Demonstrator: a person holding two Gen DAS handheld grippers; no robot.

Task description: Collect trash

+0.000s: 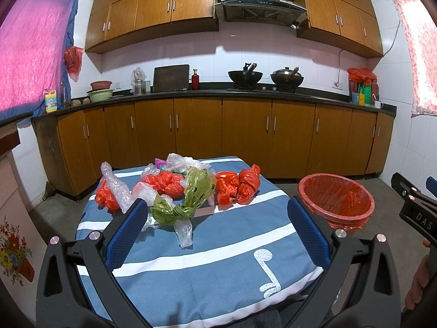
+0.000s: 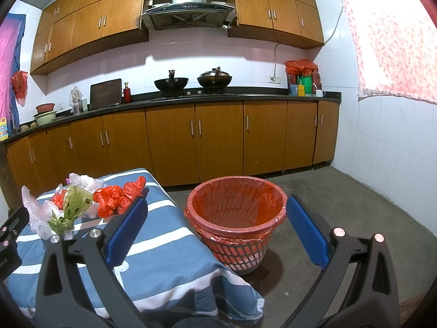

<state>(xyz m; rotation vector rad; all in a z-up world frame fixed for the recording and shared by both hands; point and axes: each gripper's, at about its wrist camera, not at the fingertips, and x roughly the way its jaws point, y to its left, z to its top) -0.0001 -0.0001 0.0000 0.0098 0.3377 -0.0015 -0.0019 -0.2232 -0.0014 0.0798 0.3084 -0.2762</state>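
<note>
From the left wrist camera, the left gripper [image 1: 217,216] hovers over a small table [image 1: 218,259] covered in a blue and white striped cloth, its two blue-padded fingers spread wide apart and holding nothing. The trash lies just ahead of the fingertips, on the far half of the table — a knotted green bag [image 1: 185,199] nearest, between the two fingers, with crumpled red bags [image 1: 236,187] behind it to the right, a strip of bubble wrap [image 1: 117,188] to the left, and clear bags [image 1: 183,162] at the far edge. A red-lined bin [image 1: 337,199] stands on the floor just beyond the right finger. At the right edge, part of the other gripper and a hand [image 1: 419,281] show.

From the right wrist camera, the right gripper [image 2: 217,216] is also wide open and empty. The bin [image 2: 236,218] sits directly between its fingers, on the floor beside the table [image 2: 169,246]. The pile of bags [image 2: 109,196] lies to the left, beyond the left finger, on the table's far end.
</note>
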